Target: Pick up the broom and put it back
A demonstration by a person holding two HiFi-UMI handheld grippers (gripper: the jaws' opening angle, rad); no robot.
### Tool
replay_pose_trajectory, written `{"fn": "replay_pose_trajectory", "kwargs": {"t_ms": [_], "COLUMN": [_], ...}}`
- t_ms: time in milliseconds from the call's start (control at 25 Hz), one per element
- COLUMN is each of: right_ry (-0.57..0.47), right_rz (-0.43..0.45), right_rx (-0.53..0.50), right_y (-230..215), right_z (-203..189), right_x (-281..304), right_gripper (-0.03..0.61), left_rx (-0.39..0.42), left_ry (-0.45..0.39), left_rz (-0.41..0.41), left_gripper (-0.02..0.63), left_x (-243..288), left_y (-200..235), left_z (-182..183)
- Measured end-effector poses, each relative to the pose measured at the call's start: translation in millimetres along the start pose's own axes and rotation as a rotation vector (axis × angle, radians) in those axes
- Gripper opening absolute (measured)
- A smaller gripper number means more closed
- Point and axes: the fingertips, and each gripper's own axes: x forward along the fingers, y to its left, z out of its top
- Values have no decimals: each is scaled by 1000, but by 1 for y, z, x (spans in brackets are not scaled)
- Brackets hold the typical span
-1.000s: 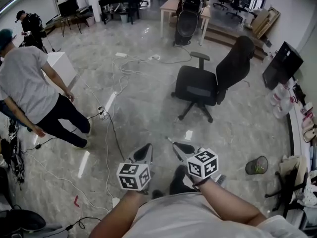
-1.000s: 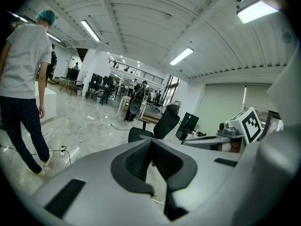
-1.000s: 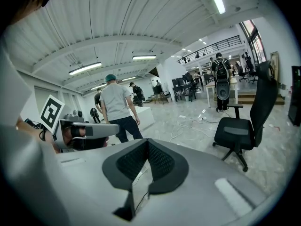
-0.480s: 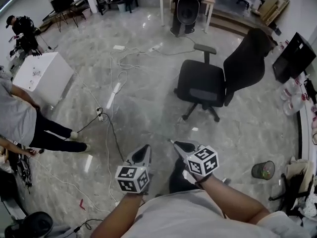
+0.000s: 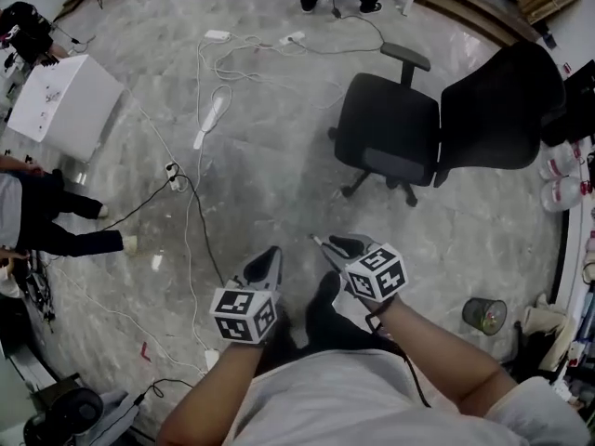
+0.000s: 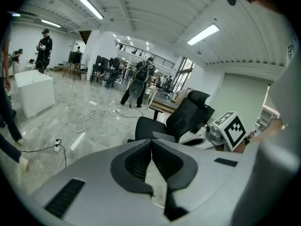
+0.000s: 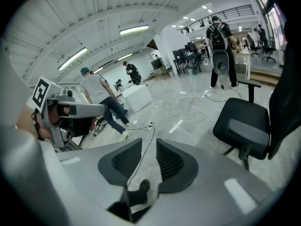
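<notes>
No broom shows in any view. Both grippers are held low in front of the wearer, pointing forward and down over the grey marble floor (image 5: 279, 184). The left gripper (image 5: 271, 255) has its jaw tips touching, with nothing between them; in the left gripper view (image 6: 151, 141) only floor shows beyond them. The right gripper (image 5: 323, 243) is a little ahead and to the right. Its jaws are opening, and a narrow gap (image 7: 149, 142) shows floor and a black cable, with nothing held.
A black office chair (image 5: 409, 133) stands ahead to the right. Cables and a power strip (image 5: 191, 221) trail across the floor ahead and left. A white box (image 5: 60, 105) and a person's legs (image 5: 42, 226) are at left, a mesh bin (image 5: 483, 316) at right.
The head view has moved forward and tipped down: the chair is nearer and larger. The person in grey has shifted to the left edge. Both grippers keep their place in the view.
</notes>
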Motion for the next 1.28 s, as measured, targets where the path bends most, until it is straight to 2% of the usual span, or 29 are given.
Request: {"fn": "replay_pose_trajectory", "kwargs": {"t_ms": [160,280,400,560,720,840,1040,1280], "right_ry": [87,154,212,286,373,441,520,587], "right_rz": [-24,-63,-110,-164,-152,-142,-145,-146], "right_rx": [23,33,72,125,142,117,39,-24], "right_y": [-35,-65,-105,-172,-216,-244,-288,-334], "right_z": [-21,-50,-95,-160,-246,-311,-398,-481], "right_x": [58,99,139,212,292,346,422,497], "right_gripper": [116,126,129,147,161,174,178,178], "left_rx": [0,-15,-27,-26,-26,-24,-49,-65], "left_ry": [39,105,176,229,265,282,314,340], "left_rz": [-26,-44,-67,-106,-140,-162,-167,-178], "left_gripper": [11,11,11,11,11,11,11,11], "left_x": [52,94,135,194,243,278,324,365], "left_y": [38,70,95,135,172,195,236,269], "left_z": [-12,-45,-89,-147,-212,-264,-350,-421]}}
